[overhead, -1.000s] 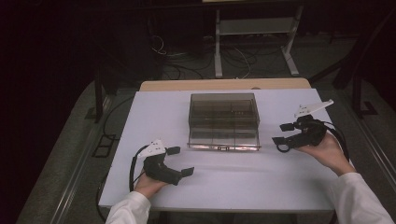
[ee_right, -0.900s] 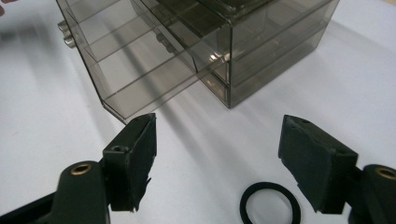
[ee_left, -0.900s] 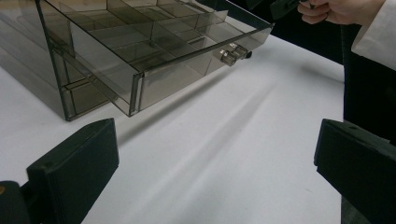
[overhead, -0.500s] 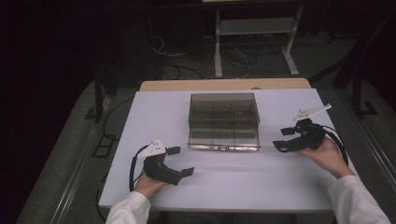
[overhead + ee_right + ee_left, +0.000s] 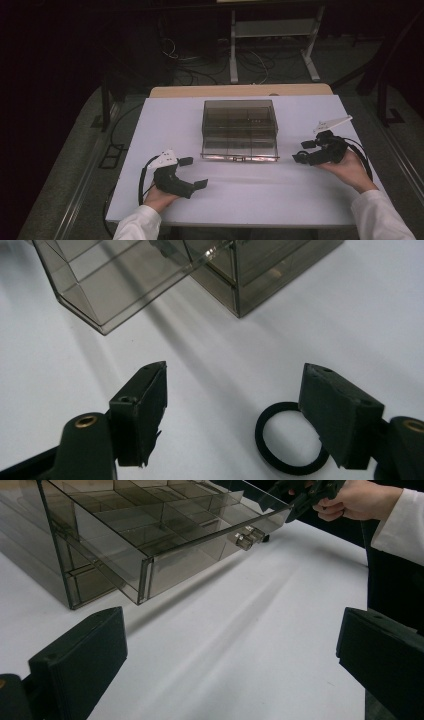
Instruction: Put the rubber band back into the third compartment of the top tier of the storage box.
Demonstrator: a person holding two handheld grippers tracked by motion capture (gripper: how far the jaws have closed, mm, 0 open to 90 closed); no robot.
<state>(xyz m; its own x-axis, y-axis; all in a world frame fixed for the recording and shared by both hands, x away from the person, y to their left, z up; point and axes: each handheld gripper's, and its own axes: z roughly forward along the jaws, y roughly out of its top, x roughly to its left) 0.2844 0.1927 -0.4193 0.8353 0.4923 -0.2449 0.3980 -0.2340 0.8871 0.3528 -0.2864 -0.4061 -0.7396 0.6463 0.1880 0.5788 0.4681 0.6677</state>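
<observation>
A smoked clear drawer box point(image 5: 240, 116) stands mid-table with its lower drawer point(image 5: 239, 149) pulled out toward me. Its divided compartments look bare in the left gripper view, where the drawer point(image 5: 165, 555) has a small clear knob point(image 5: 245, 536). A black ring point(image 5: 280, 456) lies flat on the white table, partly behind one jaw of my right gripper point(image 5: 234, 372). That gripper is open with nothing between its jaws, just right of the drawer's corner point(image 5: 107, 287). My left gripper point(image 5: 194, 172) rests open at the front left, apart from the drawer, and its own view point(image 5: 232, 625) shows bare table between the jaws.
The white table point(image 5: 250, 200) ends close behind both hands. Beyond its far edge are a wooden strip point(image 5: 240, 90), floor cables and a metal stand point(image 5: 270, 40). The right hand with its gripper point(image 5: 305, 492) appears past the drawer in the left gripper view.
The right gripper has drifted slightly toward the near edge of the table. The left gripper and the drawer have not moved.
</observation>
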